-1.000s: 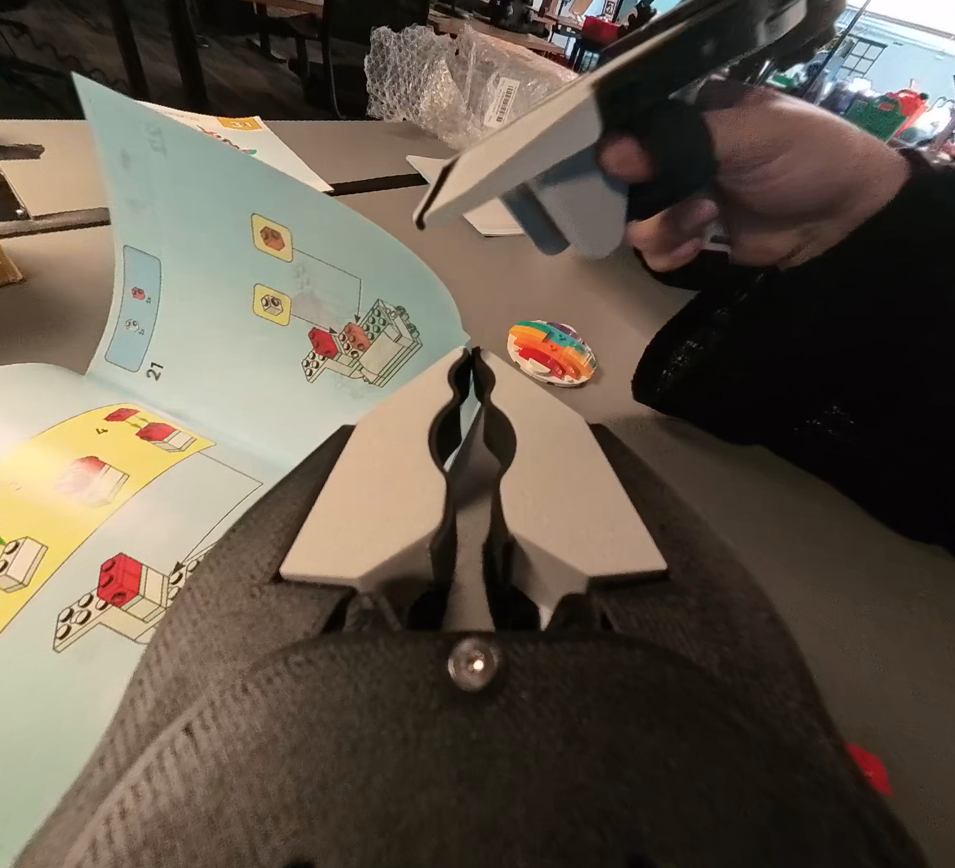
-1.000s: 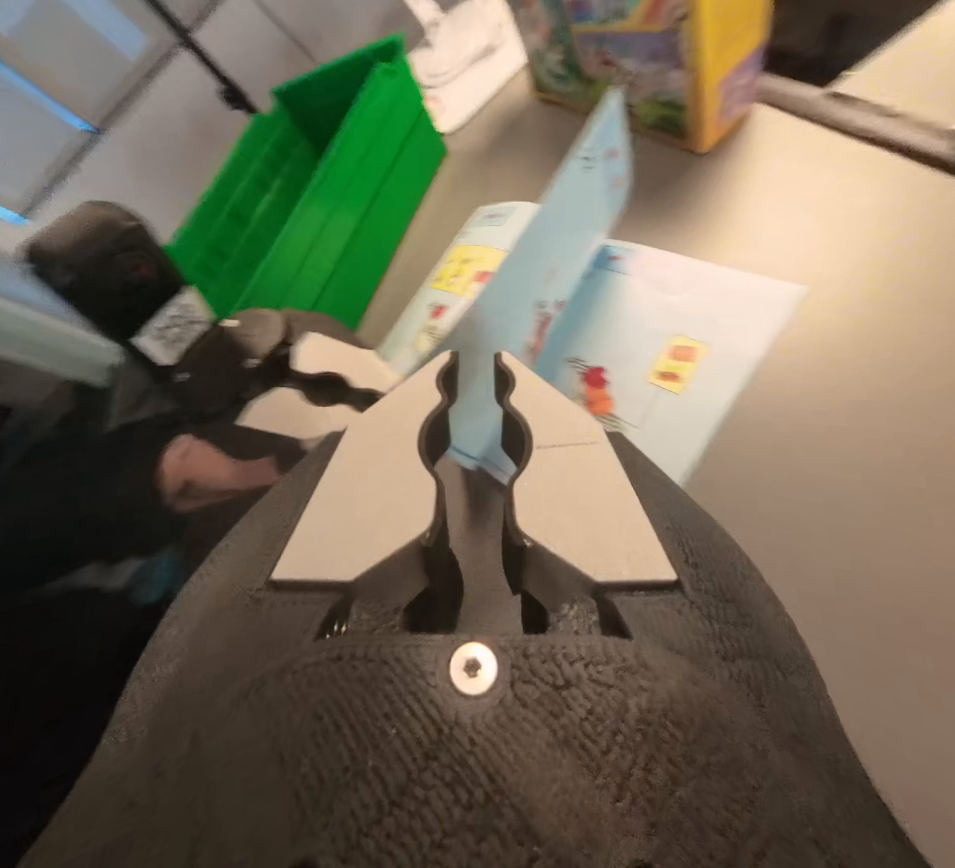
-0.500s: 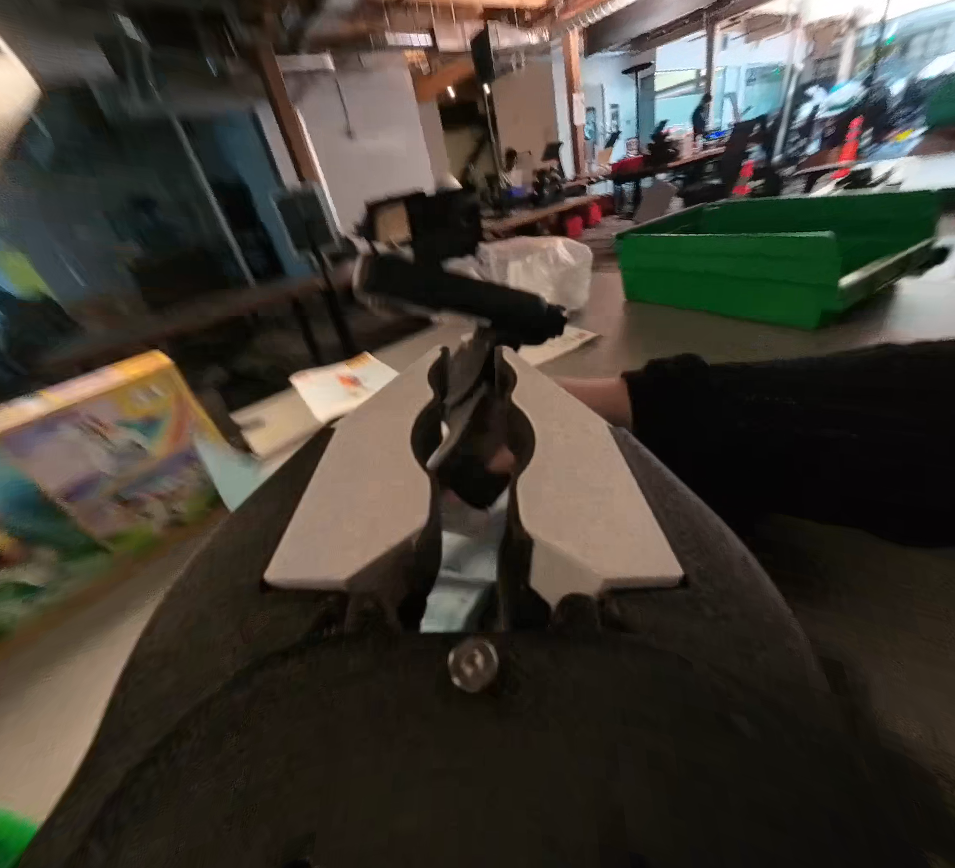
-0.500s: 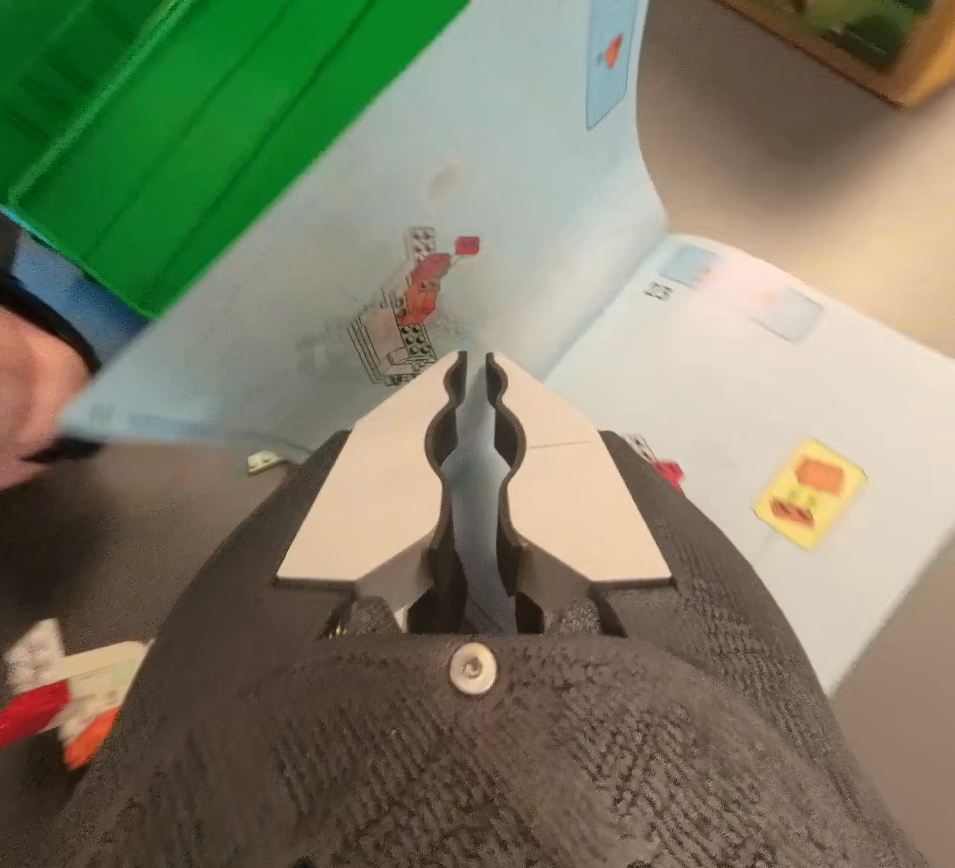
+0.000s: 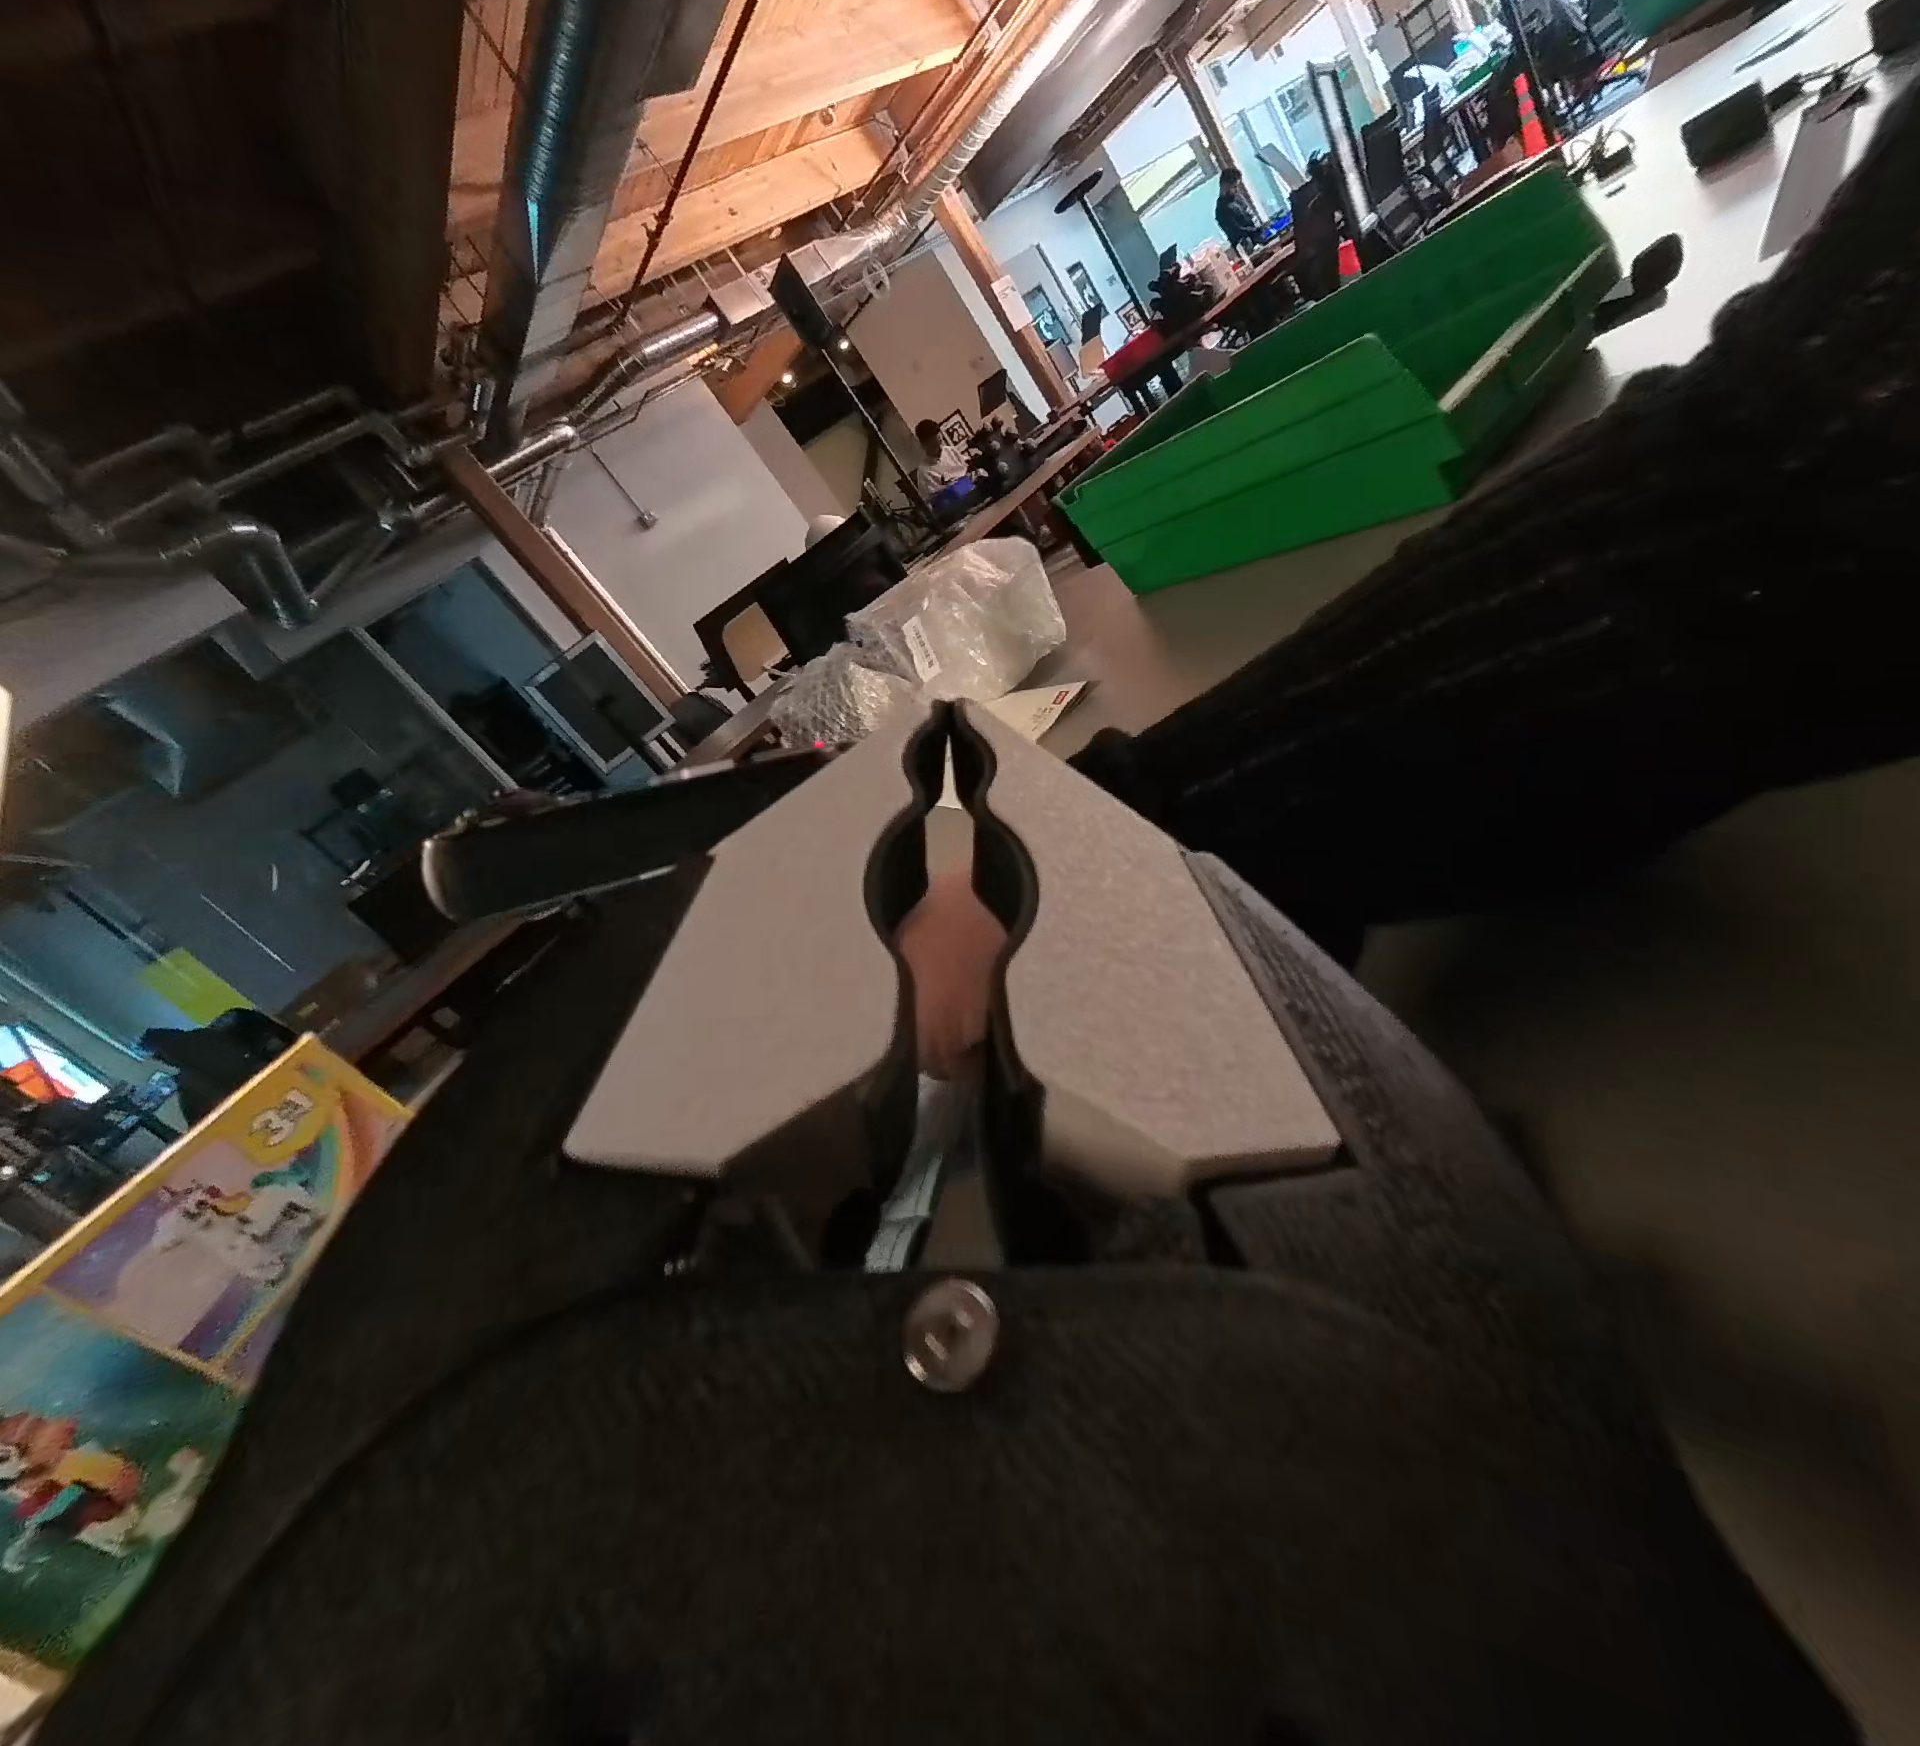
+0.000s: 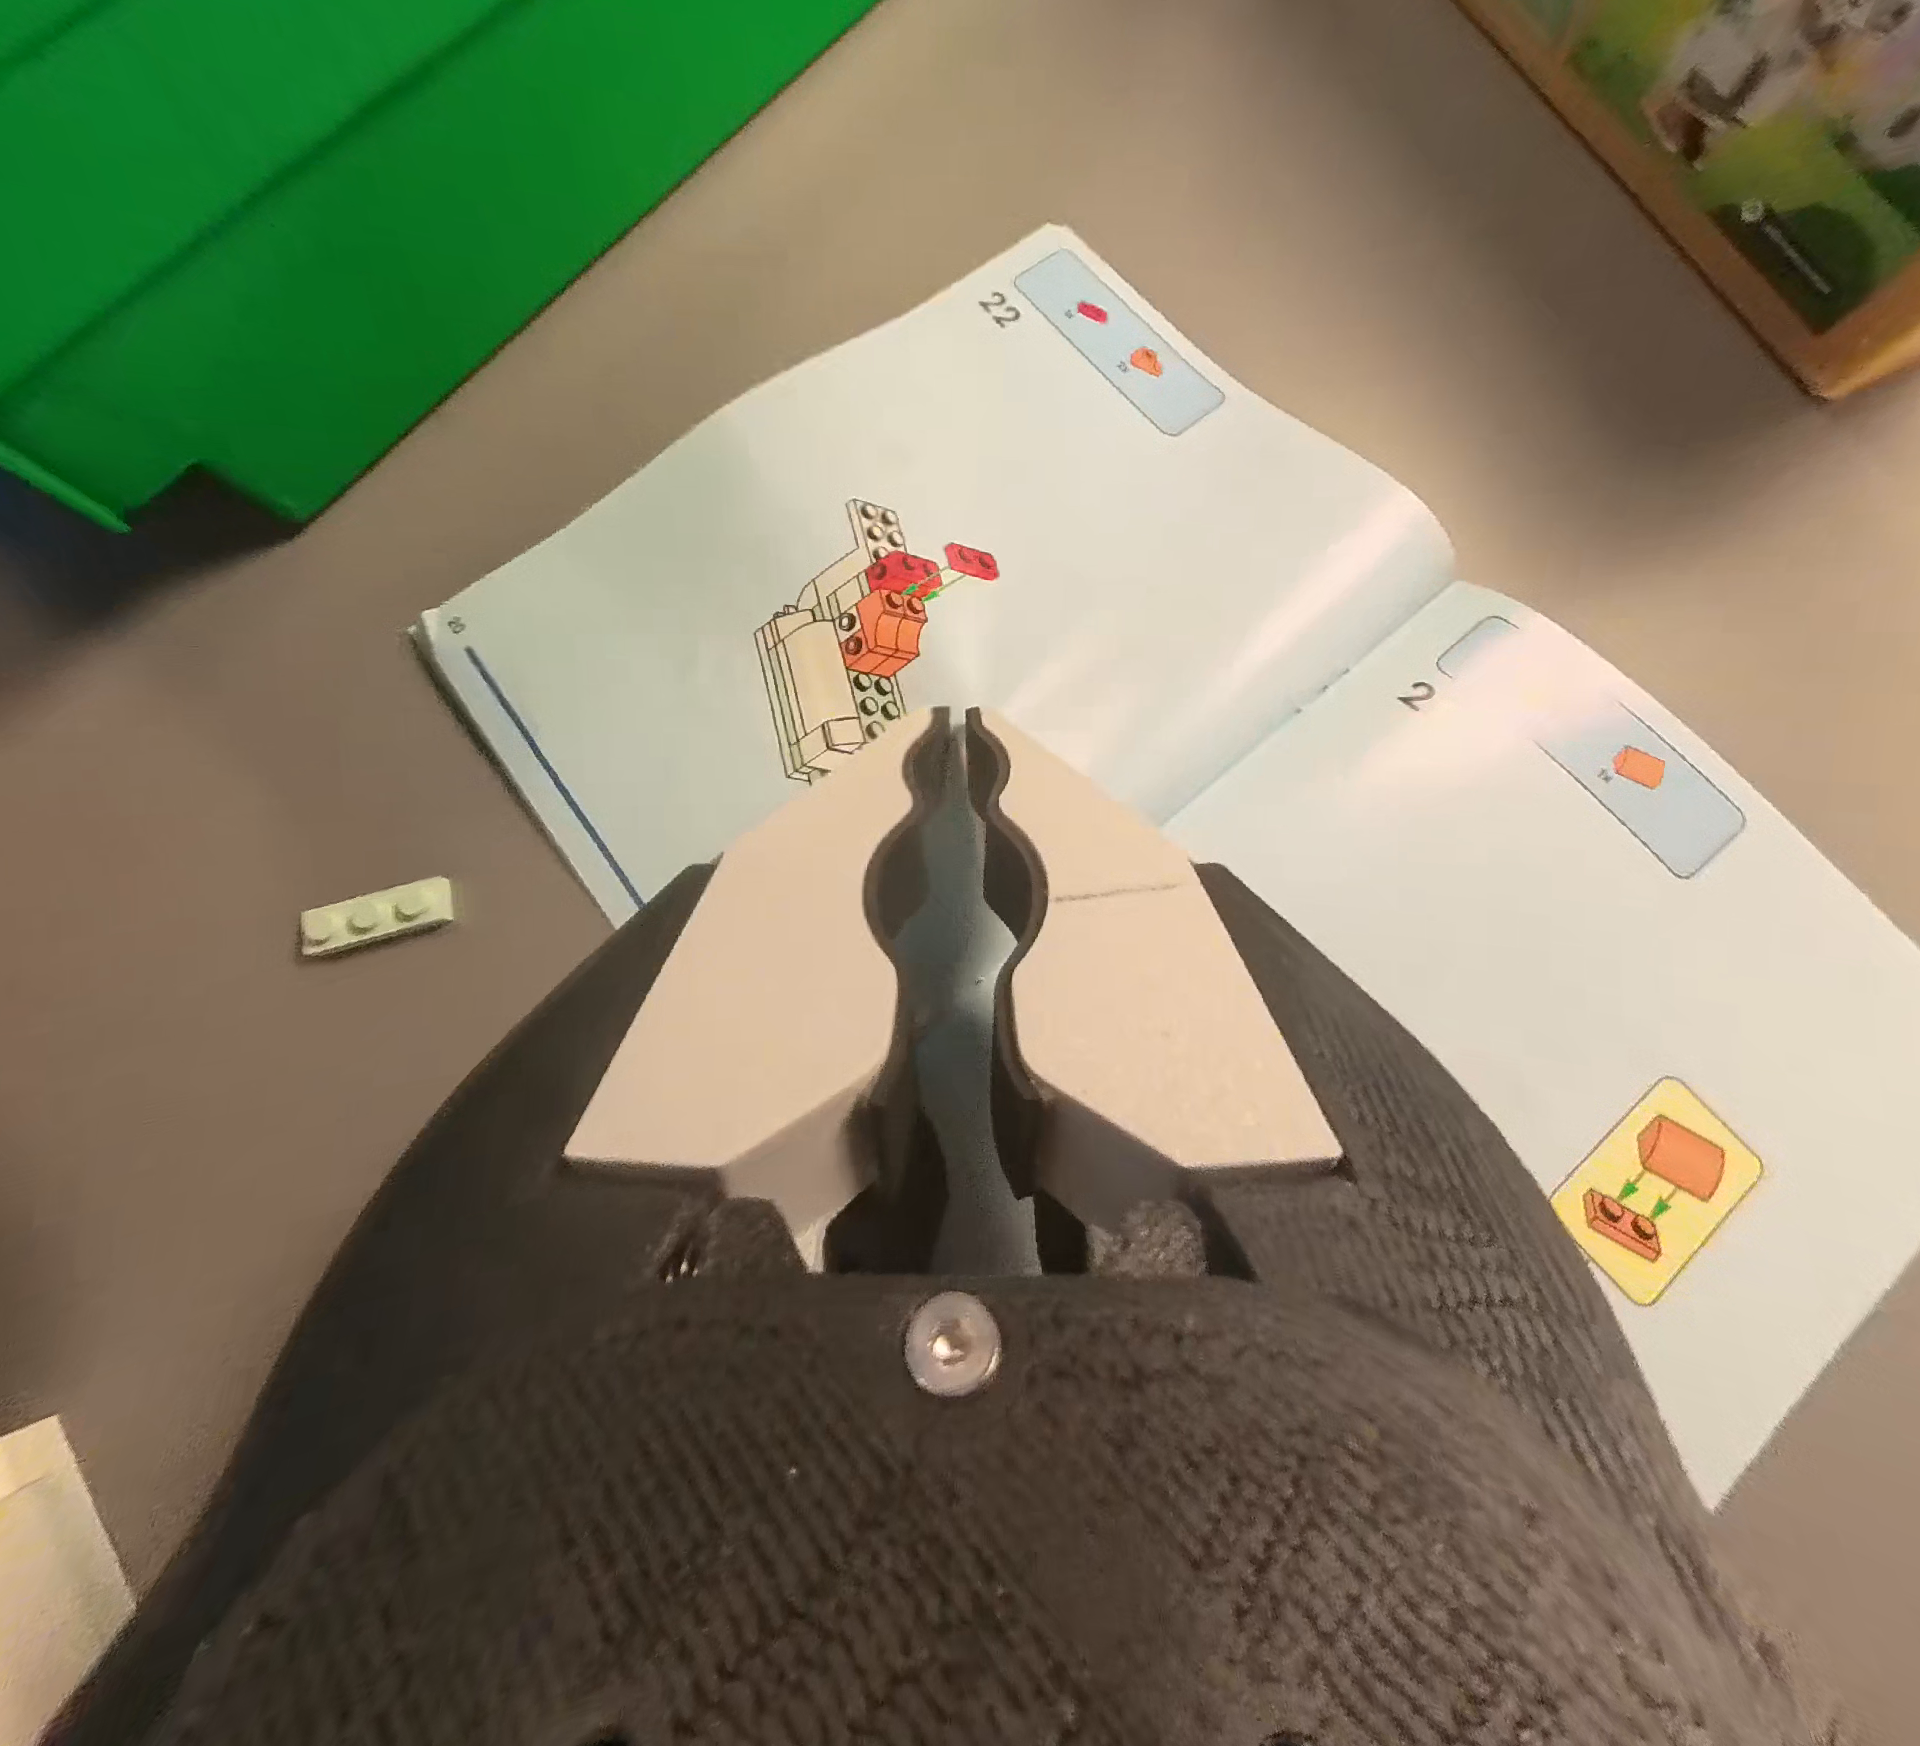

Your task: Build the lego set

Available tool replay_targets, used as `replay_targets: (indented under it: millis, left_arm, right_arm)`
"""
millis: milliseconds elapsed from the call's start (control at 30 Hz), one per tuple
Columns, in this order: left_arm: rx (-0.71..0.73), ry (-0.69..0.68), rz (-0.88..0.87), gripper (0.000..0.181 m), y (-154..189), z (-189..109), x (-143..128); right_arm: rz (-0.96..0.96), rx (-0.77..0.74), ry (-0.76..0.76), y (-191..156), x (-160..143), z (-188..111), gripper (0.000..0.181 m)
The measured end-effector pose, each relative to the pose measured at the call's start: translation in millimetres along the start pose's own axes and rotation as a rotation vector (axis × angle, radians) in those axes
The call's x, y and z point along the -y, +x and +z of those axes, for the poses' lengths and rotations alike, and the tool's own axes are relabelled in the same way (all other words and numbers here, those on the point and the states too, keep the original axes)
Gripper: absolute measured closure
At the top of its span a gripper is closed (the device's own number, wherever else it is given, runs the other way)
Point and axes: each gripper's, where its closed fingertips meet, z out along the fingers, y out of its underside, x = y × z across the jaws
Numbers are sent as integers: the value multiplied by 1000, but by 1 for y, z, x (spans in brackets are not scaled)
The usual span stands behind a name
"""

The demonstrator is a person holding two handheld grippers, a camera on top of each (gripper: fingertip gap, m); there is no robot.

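The instruction booklet (image 6: pixel 1091 574) lies open and flat on the grey table, with building steps drawn on both pages. My right gripper (image 6: pixel 956 720) is shut and empty, its tips just over the booklet's middle fold. A small white three-stud plate (image 6: pixel 376 915) lies on the table left of the booklet. My left gripper (image 5: pixel 943 732) is shut and tilted up toward the room; nothing shows between its tips. Through its gap I see a bit of a hand and a sliver of pale blue paper (image 5: pixel 914 1171). The booklet's pages are hidden in the left wrist view.
A green bin (image 6: pixel 416 86) stands at the far left, also in the left wrist view (image 5: pixel 1299 470). The colourful set box (image 6: pixel 1714 55) stands far right, also (image 5: pixel 156 1301). A dark sleeve (image 5: pixel 1558 657) crosses ahead. Bubble-wrap bags (image 5: pixel 956 616) lie behind.
The raised booklet page has been turned over to the left and now lies flat. My left gripper has swung up off the booklet to face the room. My right gripper has come down over the fold.
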Motion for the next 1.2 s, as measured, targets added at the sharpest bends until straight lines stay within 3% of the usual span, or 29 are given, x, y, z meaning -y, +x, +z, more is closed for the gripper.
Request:
replay_targets:
  millis: [33, 300, 767, 1000, 1067, 1200]
  left_arm:
    - [-5, 2, -12, 181, -1, 0, -2]
    - [-46, 16, -26, 179, 4, 3, -15]
    - [-29, 107, -44, 181, -2, -4, -1]
    - [38, 121, -70, 172, -19, -8, 1]
    - [63, 122, -65, 171, -26, -9, 0]
    - [196, 147, -49, 152, -59, -17, 0]
  right_arm:
    - [2, -8, 0, 1, -1, -1, 181]
    - [92, -14, 6, 13, -9, -12, 181]
    - [107, -123, 0, 37, -47, -59, 181]
    - [44, -185, 3, 40, -62, -81, 181]
    - [-62, -284, 92, 43, -50, -90, 177]
    - [-492, -611, 501, 25, 11, -154, 177]
